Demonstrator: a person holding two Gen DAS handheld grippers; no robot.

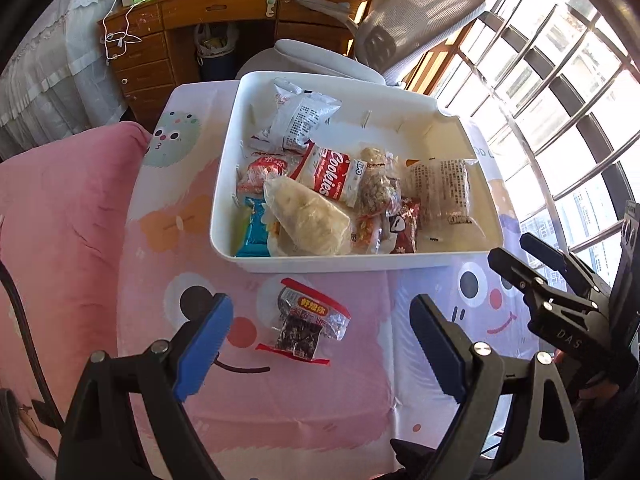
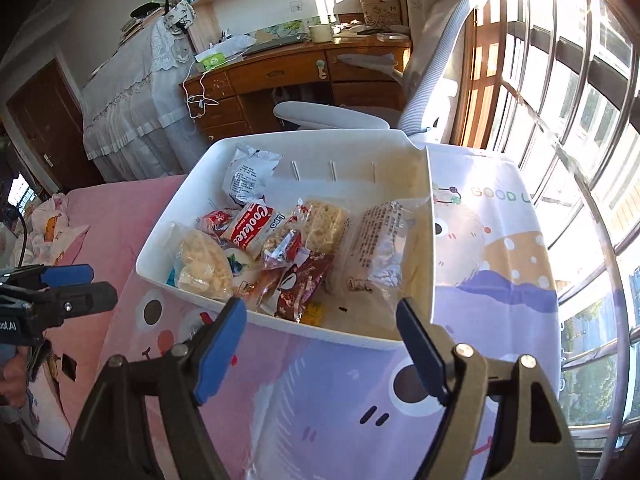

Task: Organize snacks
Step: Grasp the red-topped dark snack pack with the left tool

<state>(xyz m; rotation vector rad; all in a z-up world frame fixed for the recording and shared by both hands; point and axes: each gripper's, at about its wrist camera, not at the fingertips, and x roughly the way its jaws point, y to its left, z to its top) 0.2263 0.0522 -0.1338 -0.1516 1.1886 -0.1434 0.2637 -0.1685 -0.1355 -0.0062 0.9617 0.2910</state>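
Observation:
A white bin [image 1: 400, 264] [image 2: 280, 328] on the cartoon-print tablecloth [image 1: 320, 400] holds several wrapped snacks, among them a Cookies pack [image 1: 332, 174] [image 2: 250, 226]. One red-and-silver snack packet [image 1: 306, 322] lies on the cloth in front of the bin. My left gripper [image 1: 320, 346] is open and empty, its blue pads either side of that packet, just short of it. My right gripper [image 2: 320, 350] is open and empty, near the bin's front right corner. It also shows in the left wrist view [image 1: 536, 256].
A pink bedcover [image 1: 60, 240] lies left of the table. A grey office chair [image 1: 400, 32] and a wooden desk [image 1: 224, 16] stand behind the bin. A barred window [image 1: 560, 100] runs along the right.

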